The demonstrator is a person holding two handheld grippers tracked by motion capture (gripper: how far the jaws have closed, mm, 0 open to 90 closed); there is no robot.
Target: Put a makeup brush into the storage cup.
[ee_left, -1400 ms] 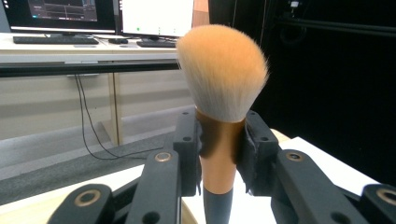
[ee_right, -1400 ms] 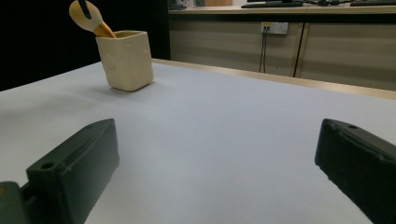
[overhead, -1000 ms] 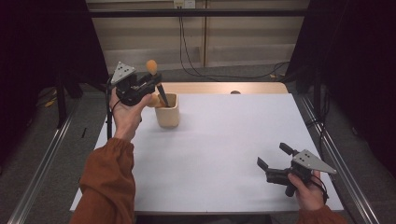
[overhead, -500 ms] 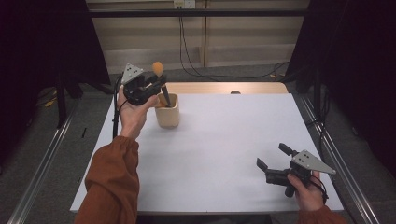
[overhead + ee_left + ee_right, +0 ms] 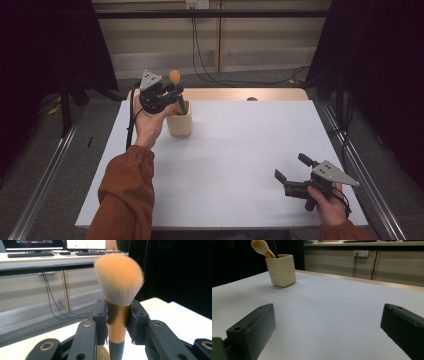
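My left hand-held gripper clamps the makeup brush at its stiff copper ferrule. Light, soft bristles; cup just below. Right hand-held gripper gapes empty.

The brush handle is cut off by the left gripper view's bottom edge; its lower end is hidden inside the cup. The right gripper jaws are cropped at the bottom corners.

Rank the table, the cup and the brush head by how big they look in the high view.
1. Table, by far the largest.
2. Cup, much smaller.
3. Brush head, smallest; it is held above the cup, a little nearer the camera, yet looks plainly smaller.
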